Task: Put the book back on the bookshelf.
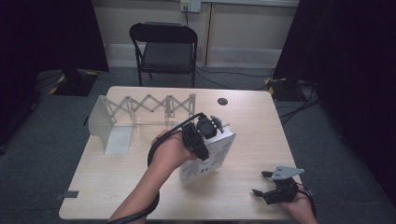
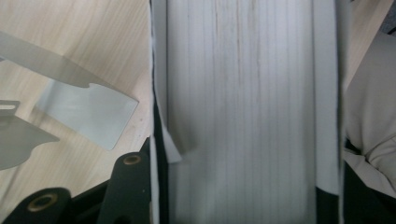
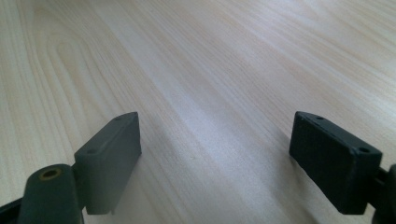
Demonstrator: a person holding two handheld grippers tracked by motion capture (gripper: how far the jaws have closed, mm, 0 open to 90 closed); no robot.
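At the far left of the light wooden table [image 1: 243, 121] stands a white expanding rack [image 1: 140, 107] — a curved end plate at the left, a flat base plate lying beside it, and a scissor lattice running right along the far side. In the left gripper view the pale metal plates of this rack [image 2: 88, 109] lie on the tabletop to the left of the jaws. Near the middle of the table, the left hand [image 1: 170, 151] holds the left gripper [image 1: 201, 135] clamped on a thick white book [image 1: 212, 156], which is tilted up on its near edge, its far top corner raised. In the left gripper view the book [image 2: 243, 107] shows its page edges between the two covers, with the black jaws pressed against it on both sides. A small dark round mark [image 1: 222, 101] sits on the table farther back, to the right of the rack. At the near right corner, the right hand [image 1: 299, 205] holds the right gripper [image 1: 261, 184] low over bare wood, well apart from the book — its jaws spread wide with nothing between them, as the right gripper [image 3: 215, 154] view confirms. Beyond the table stands a black folding chair [image 1: 164, 49].
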